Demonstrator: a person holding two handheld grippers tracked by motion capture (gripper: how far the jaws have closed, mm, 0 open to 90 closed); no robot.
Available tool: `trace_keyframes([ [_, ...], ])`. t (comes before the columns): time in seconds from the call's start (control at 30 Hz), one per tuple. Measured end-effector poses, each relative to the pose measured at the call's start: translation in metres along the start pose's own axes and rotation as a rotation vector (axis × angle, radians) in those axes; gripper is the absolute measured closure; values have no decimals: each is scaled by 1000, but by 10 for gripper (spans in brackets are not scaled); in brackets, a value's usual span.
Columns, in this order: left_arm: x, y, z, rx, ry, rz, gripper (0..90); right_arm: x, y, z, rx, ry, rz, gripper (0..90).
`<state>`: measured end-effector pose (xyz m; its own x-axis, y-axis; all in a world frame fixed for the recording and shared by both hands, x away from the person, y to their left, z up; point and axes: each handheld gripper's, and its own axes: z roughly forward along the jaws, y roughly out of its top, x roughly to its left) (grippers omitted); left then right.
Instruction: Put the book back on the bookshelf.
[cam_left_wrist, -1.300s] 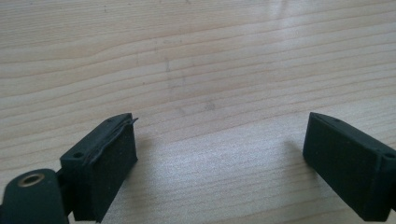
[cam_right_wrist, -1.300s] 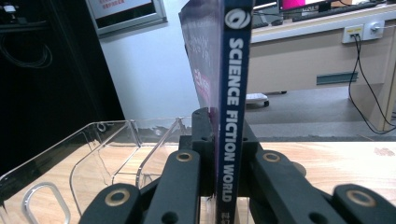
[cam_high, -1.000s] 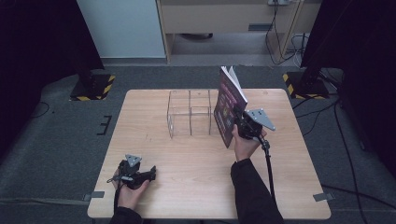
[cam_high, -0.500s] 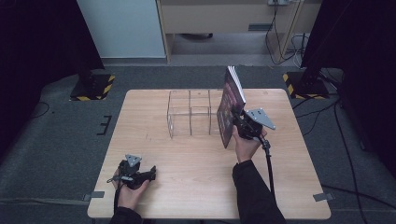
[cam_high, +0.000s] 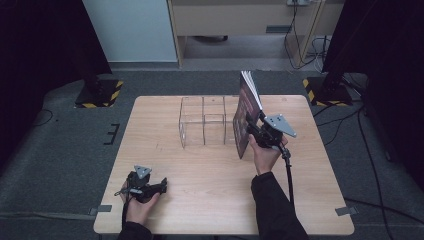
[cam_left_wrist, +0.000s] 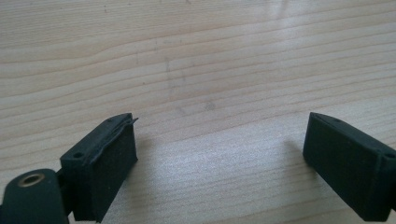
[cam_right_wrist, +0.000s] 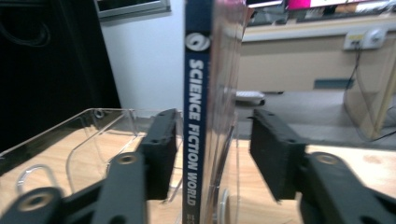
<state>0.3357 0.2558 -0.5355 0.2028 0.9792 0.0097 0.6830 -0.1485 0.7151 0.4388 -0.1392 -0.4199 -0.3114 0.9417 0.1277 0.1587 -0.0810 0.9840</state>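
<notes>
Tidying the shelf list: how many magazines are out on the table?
1. The magazine stands upright at the right end of the clear organizer, between the right claw's open jaws. None hidden that I can see.

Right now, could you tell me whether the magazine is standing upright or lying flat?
Upright. The magazine stands on edge at the clear organizer, its spine vertical between the right gripper, whose jaws have just been opening, off its covers.

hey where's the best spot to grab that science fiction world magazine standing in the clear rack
Probably by the spine edge, from the person's side. The magazine stands upright in the clear rack with its narrow spine facing that way. The right gripper has just been opening and straddles the spine, pads apart from it.
</notes>
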Motion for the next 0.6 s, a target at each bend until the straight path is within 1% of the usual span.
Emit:
trace_keyframes([
  [0.07, 0, 0, 0, 0, 0, 0, 87, -3, 1, 0, 22, 29, 26, 454],
  [0.1, 0, 0, 0, 0, 0, 0, 87, -5, 2, -1, 33, 30, 27, 432],
  [0.23, 0, 0, 0, 0, 0, 0, 87, -9, 3, -5, 66, 52, 12, 351],
  [0.4, 0, 0, 0, 0, 2, 0, 87, -11, 1, -16, 102, 110, -19, 273],
  [0.53, 0, 0, 0, 0, 2, -1, 87, -18, -1, -28, 126, 172, 22, 228],
  [0.6, 0, 0, 0, 0, 2, 0, 87, -23, -3, -35, 139, 193, 36, 211],
])
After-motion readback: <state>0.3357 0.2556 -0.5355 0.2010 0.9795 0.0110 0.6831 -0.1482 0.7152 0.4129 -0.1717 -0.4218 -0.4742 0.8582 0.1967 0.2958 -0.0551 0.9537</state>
